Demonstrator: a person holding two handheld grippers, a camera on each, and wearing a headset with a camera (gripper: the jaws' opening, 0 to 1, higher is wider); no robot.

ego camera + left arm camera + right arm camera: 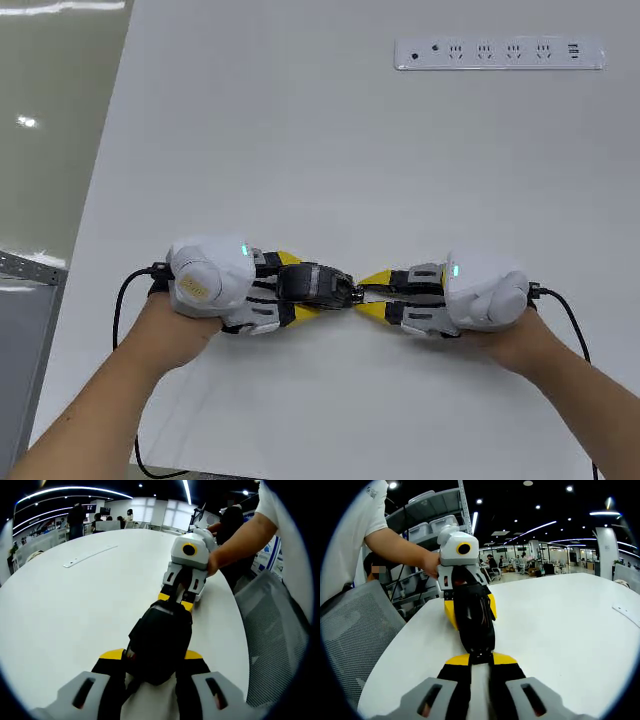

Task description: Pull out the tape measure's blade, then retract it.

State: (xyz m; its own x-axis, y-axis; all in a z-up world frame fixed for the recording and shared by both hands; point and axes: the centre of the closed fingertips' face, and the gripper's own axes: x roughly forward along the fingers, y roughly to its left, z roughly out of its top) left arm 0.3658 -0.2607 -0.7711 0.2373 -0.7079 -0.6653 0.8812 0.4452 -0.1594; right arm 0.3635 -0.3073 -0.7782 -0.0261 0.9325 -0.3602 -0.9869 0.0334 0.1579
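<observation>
The head view looks steeply down at the desk (300, 130). Low and close, the left gripper view faces the right tool (175, 601), the right gripper view the left tool (470, 612); all share the tape measure (315, 285).

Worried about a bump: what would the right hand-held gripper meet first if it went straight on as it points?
The tape measure, right at its tips, which seem closed on its front end; the left hand-held gripper holds its body.

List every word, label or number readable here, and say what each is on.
No text reads clearly.
Round sticker on the left hand-held gripper: print too small.
Power strip: markings too small.
Shirt sleeve logo: blurred.
Tape measure: no legible print seen.
</observation>
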